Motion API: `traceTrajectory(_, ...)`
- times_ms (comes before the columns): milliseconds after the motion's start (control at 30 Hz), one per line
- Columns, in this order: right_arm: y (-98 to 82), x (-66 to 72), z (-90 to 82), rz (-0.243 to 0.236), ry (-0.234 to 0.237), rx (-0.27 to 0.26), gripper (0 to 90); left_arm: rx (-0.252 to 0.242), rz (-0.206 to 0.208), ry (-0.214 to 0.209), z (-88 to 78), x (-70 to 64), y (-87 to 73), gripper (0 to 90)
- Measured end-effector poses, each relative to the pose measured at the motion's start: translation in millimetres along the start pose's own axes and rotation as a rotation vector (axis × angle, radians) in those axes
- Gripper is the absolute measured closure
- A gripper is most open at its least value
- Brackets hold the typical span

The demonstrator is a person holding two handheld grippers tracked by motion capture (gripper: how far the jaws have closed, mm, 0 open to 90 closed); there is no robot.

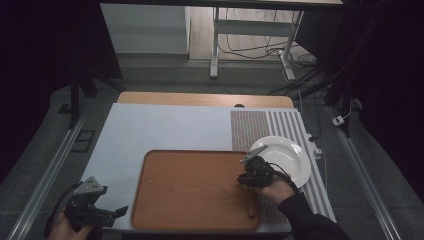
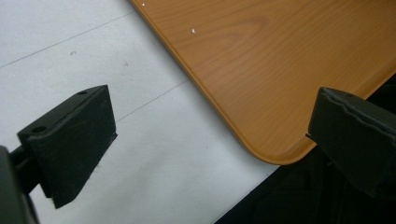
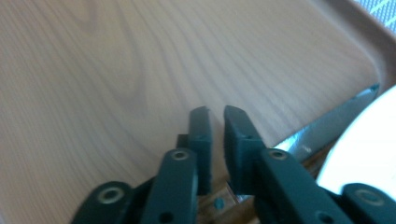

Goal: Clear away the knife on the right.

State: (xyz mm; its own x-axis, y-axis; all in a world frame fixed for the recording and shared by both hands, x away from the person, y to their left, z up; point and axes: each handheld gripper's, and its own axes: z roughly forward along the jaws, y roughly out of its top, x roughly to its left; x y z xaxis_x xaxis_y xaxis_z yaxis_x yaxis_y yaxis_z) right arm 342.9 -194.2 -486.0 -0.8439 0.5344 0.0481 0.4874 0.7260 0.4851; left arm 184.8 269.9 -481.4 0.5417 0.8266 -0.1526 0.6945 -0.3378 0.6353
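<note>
On the table [image 1: 165, 125], high view: a wooden tray [image 1: 192, 187] lies on the pale mat nr the front edge, long axis left-right. A white plate [image 1: 285, 157] sits just right of it on a striped placemat [image 1: 260, 127]. A knife [image 1: 254, 155] lies w/ its blade reaching up-right over the plate rim and its wooden handle running down along the tray's right edge. The right gripper [image 1: 250, 175] is on the knife at the tray's right side. The left gripper [image 1: 120, 210] hovers off the tray's front-left corner.

Left gripper view: jaws spread wide, nothing between them; tray corner [image 2: 280, 70] and white mat [image 2: 93, 60] below.

Right gripper view: right gripper [image 3: 215, 114] jaws nearly together w/ a thin gap; the knife blade [image 3: 327, 123] sticks out to the right beside the plate edge [image 3: 364, 149]. Can't tell if they pinch it.

No readable writing anywhere.
</note>
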Motion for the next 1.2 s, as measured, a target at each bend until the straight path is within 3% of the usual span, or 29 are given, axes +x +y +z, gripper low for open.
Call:
traceTrajectory(400,3.4,8.5,-15.7,-0.008,-0.034,-0.074,49.1,-0.001,-0.005,-0.004,0.2,0.5,-0.1,1.2)
traceTrajectory(767,-9.1,8.2,-46.2,0.076,-0.048,-0.190,24.4,-0.006,-0.011,-0.006,-0.5,1.0,-0.4,1.2)
traceTrajectory(1200,-38.4,9.6,-67.1,0.137,-0.074,-0.249,10.8,-0.012,-0.014,-0.010,-1.1,1.3,-0.7,1.2)
